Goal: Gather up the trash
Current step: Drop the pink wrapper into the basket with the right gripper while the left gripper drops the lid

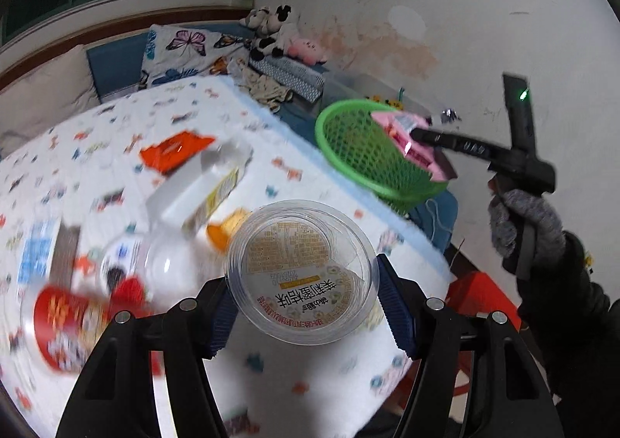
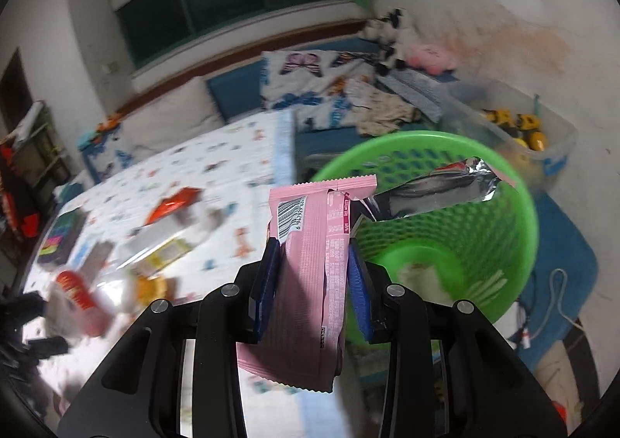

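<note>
- Over at the bed's far corner, the right gripper [image 2: 314,275] has its blue fingers [image 2: 267,275] pinching a pink wrapper [image 2: 310,244] upright, with the torn silver end flapping out above the mouth of the green basket [image 2: 503,252].
- From the left wrist view, that wrapper [image 1: 403,128] sits right at the basket's [image 1: 348,135] rim, so the drop looks close — a judgement, mind, since the view is blurred.
- To do it cleanly: carry the wrapper further over the centre of the opening before spreading the fingers; it is light and floppy, and released at the rim it could catch the edge and slide outside.
- Meanwhile the left gripper [image 1: 302,302] is clamping a clear plastic cup [image 1: 302,275], label facing the camera, held up above the bed [image 1: 116,135].
- That cup should wait its turn, well apart from the right hand, then go in bottom-first so it does not bounce off the mesh wall.
- Left on the patterned sheet: an orange packet [image 1: 174,151], a clear bottle [image 1: 201,190] and a red can [image 1: 66,325], all smeared by motion.
</note>
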### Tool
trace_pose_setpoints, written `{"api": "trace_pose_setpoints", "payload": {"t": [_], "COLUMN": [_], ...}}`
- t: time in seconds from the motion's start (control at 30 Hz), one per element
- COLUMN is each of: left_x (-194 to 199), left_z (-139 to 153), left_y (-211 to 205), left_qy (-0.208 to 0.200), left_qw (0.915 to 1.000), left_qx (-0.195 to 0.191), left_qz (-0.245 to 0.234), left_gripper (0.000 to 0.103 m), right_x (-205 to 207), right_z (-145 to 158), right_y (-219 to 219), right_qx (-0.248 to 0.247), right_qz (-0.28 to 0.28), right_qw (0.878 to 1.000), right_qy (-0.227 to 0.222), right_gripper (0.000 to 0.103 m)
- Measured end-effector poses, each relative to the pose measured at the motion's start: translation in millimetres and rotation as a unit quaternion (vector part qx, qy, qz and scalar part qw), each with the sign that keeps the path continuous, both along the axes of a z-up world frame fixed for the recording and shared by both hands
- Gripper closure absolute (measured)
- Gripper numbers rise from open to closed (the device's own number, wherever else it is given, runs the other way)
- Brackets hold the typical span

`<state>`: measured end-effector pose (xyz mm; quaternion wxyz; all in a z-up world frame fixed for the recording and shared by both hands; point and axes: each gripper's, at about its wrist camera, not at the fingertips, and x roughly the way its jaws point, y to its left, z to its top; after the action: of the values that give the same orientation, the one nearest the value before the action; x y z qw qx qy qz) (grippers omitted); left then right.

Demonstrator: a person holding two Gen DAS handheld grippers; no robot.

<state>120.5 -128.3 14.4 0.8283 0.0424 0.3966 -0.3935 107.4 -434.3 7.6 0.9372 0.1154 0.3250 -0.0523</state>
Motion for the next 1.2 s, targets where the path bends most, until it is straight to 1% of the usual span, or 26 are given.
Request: {"api": "trace_pose_setpoints", "payload": {"t": [0.17,0.33,0.5,0.67,0.8,0.83,0.93,1.03,1.2], "left_x": [22,40,57,68,77,78,85,92,100], "left_z": [15,26,29,30,29,29,26,22,14], "left_y": [-32,-71,-106,-139,-164,-169,-186,-201,-221], "left_qy": [-0.013,-0.025,-0.016,-0.020,-0.020,-0.022,-0.017,-0.007,0.000], "left_qw": [0.9998,0.9992,0.9989,0.9982,0.9977,0.9976,0.9975,0.9974,0.9968], "left_qx": [0.005,0.010,0.012,0.023,0.029,0.031,0.032,0.033,0.039], "left_qz": [-0.012,-0.031,-0.041,-0.052,-0.058,-0.059,-0.061,-0.064,-0.070], "left_gripper": [0.040,0.040,0.040,0.040,0.040,0.040,0.040,0.040,0.040], "right_x": [19,29,39,42,42,41,41,42,38], "right_z": [-19,-38,-53,-58,-62,-62,-64,-64,-59], "right_y": [-35,-59,-77,-93,-101,-103,-105,-105,-107], "right_qx": [-0.010,-0.010,-0.010,-0.005,0.001,0.001,0.005,-0.005,-0.003], "right_qz": [-0.030,-0.049,-0.065,-0.074,-0.079,-0.080,-0.075,-0.074,-0.078], "right_qw": [0.999,0.997,0.995,0.994,0.993,0.993,0.994,0.993,0.994], "right_qy": [0.030,0.054,0.074,0.079,0.083,0.083,0.085,0.086,0.077], "right_gripper": [0.067,0.065,0.063,0.054,0.053,0.051,0.037,0.037,0.037]}}
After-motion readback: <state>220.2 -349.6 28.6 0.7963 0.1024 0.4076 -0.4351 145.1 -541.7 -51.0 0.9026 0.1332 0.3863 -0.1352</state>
